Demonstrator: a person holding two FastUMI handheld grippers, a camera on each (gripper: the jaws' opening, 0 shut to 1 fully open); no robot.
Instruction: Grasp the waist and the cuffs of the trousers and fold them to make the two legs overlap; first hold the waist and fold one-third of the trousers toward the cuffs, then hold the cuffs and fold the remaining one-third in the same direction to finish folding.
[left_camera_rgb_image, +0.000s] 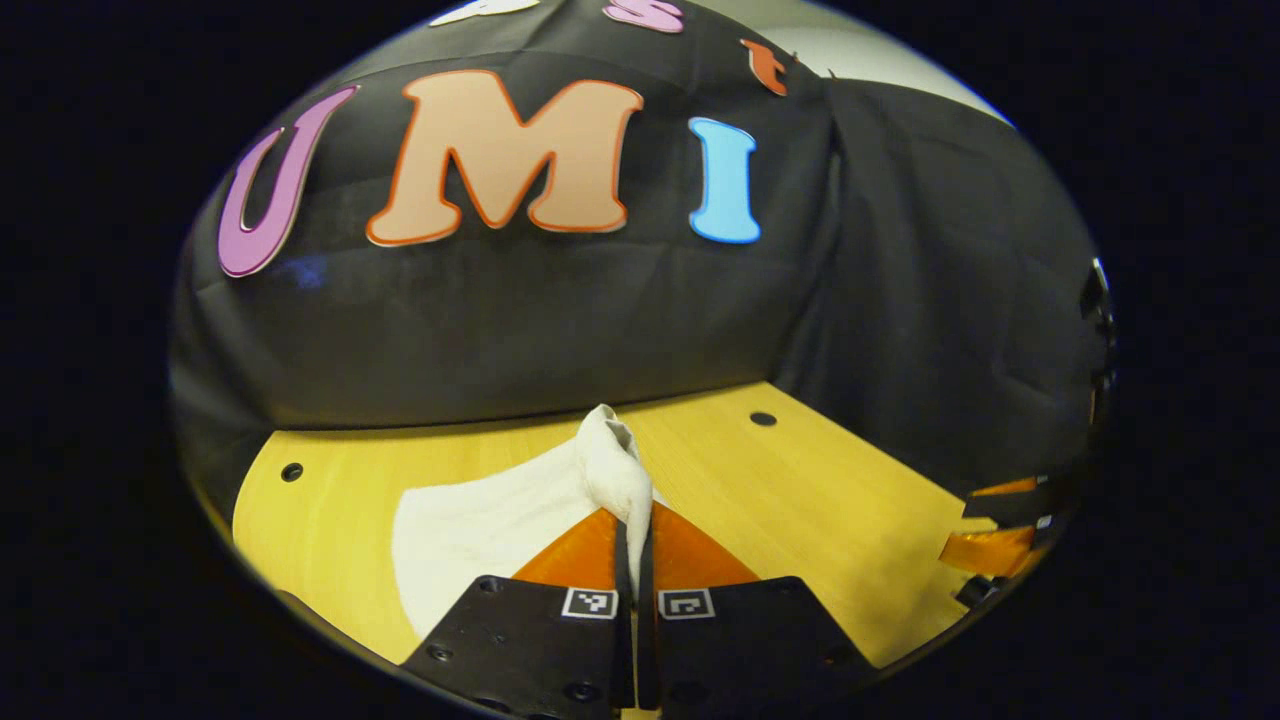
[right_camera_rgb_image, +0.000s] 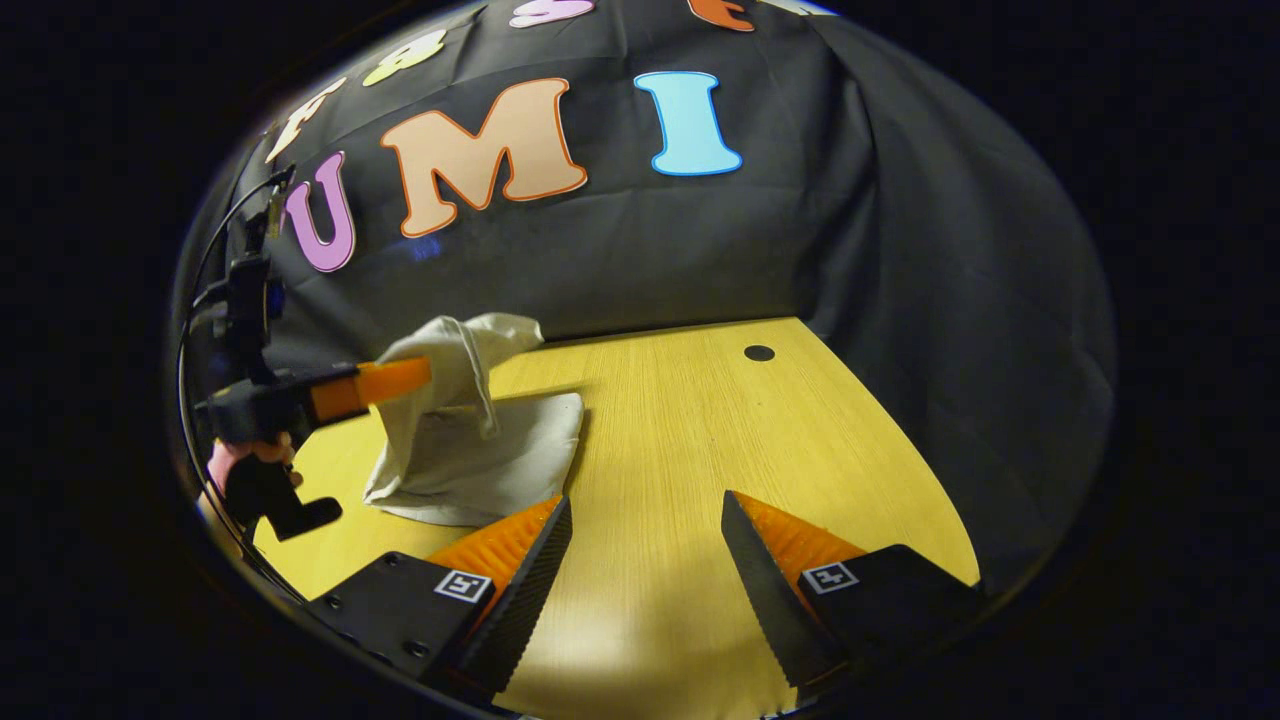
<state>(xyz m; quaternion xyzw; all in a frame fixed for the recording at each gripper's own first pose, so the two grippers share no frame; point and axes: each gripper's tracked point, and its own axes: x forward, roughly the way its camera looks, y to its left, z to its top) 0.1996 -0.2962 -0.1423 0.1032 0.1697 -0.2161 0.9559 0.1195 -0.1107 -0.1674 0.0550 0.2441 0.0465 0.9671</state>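
Left gripper view first: the left gripper (left_camera_rgb_image: 634, 545) has its jaws pinched tight on a bunched-up bit of the white trousers (left_camera_rgb_image: 612, 470), and the cloth pokes up in a little peak right past the tips. From that peak the rest of the fabric drops down and spreads flat on the wooden worktop (left_camera_rgb_image: 820, 500), off to the left of the jaws. Which part of the trousers is being pinched, I honestly can't tell. Over at the right edge, well away from the trousers, you can just make out a bit of the other gripper.

Right gripper view: the right gripper (right_camera_rgb_image: 646, 525) has its jaws spread wide with nothing between them, just bare worktop (right_camera_rgb_image: 700, 420) underneath. The trousers (right_camera_rgb_image: 470, 440) sit to the left of it, near its left finger but not touching as far as I can see. They're partly folded, with the lower layer lying flat and the upper bit lifted off it. The left gripper (right_camera_rgb_image: 395, 382) comes in from the left of the trousers and holds that raised bit up, with a hand (right_camera_rgb_image: 250, 458) around its handle.
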